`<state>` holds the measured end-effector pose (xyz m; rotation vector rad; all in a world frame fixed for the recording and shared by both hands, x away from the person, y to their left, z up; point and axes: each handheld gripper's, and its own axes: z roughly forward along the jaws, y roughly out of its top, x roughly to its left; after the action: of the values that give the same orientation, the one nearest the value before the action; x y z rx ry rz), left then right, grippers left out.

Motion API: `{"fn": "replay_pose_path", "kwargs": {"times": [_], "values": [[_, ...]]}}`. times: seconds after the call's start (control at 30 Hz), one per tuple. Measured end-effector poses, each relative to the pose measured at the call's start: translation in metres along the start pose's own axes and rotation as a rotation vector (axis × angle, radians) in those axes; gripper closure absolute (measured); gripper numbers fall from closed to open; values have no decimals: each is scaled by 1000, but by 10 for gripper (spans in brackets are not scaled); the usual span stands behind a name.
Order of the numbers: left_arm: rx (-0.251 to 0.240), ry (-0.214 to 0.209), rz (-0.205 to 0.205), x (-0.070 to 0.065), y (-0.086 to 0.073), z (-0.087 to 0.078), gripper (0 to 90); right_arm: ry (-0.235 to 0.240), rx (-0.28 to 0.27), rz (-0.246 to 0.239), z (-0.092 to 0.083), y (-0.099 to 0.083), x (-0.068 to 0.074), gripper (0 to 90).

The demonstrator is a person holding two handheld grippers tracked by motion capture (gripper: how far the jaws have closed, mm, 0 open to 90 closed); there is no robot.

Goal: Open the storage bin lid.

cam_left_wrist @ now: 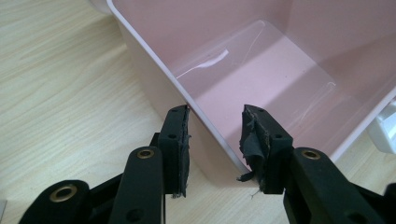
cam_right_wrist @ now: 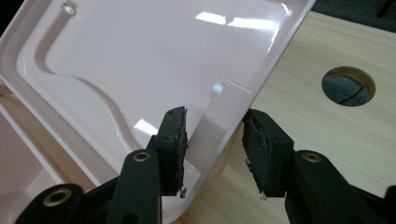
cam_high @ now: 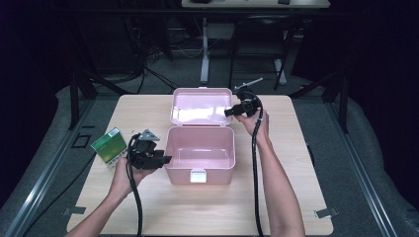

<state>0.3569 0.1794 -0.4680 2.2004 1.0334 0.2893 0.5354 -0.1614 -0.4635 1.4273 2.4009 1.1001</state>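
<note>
Wooden surface carries a pink box; its raised lid edge sits between the right gripper jaws, spread, not pressing. Left gripper jaws straddle the box's wall, spread.

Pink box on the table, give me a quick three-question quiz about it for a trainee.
1. True or false: the lid of the pink box is closed.
2. The right gripper has its jaws on either side of: A) the lid's edge, B) the green carton, C) the front latch.
3. Fill in: in the high view, the green carton lies to the ___ of the box.

Key: 1 false; 2 A; 3 left.
</note>
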Motion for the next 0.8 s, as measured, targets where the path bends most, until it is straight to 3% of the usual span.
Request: {"fn": "replay_pose_path", "kwargs": {"times": [0.8], "values": [[8,-4,4,-2,0,0,610,27,51,54,15,-7,-4,559]]}}
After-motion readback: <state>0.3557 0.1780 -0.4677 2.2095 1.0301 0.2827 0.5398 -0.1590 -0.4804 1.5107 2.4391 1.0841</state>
